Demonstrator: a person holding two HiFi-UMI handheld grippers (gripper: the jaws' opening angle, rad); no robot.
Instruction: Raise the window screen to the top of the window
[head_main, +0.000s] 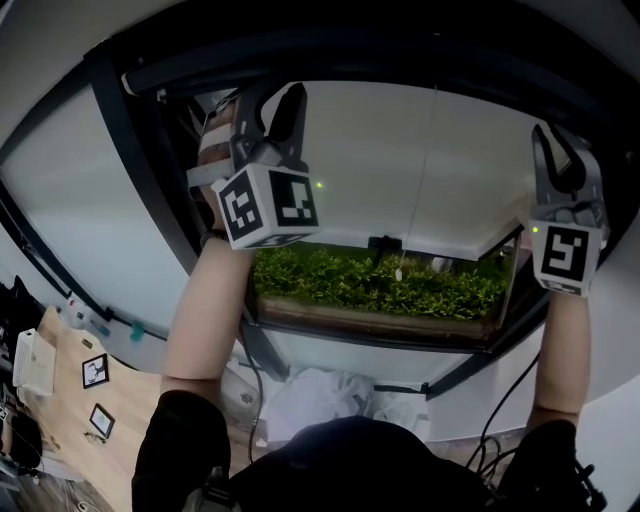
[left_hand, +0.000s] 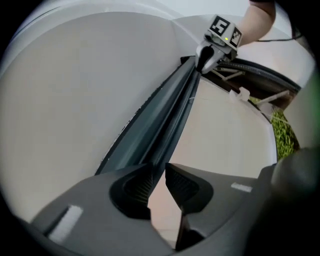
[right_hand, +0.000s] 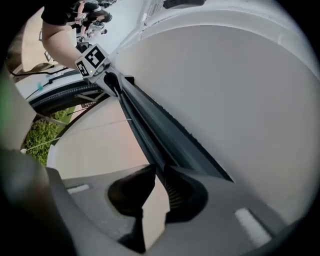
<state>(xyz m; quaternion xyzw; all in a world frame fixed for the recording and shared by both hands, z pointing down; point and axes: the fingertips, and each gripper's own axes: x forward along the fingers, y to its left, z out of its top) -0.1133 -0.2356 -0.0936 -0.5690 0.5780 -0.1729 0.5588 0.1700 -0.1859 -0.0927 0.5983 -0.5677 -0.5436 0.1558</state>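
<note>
The window screen's dark bar (left_hand: 160, 120) runs high along the window, just under the dark top frame (head_main: 330, 55). My left gripper (left_hand: 159, 175) is shut on the bar's near end, with the bar's edge between its ribbed pads. The right gripper (right_hand: 160, 182) is shut on the same bar (right_hand: 155, 130) at its other end. In the head view both are raised overhead, the left gripper (head_main: 270, 110) at the window's upper left and the right gripper (head_main: 560, 150) at its upper right. Each gripper view shows the other gripper far along the bar.
A pale panel (head_main: 400, 160) fills the window, with a thin pull cord (head_main: 420, 180) hanging down it. Green plants (head_main: 380, 280) show behind the lower frame (head_main: 370, 330). Below are white cloth (head_main: 320, 395), cables (head_main: 500, 410) and a wooden table (head_main: 120, 410) with marker cards (head_main: 95, 370).
</note>
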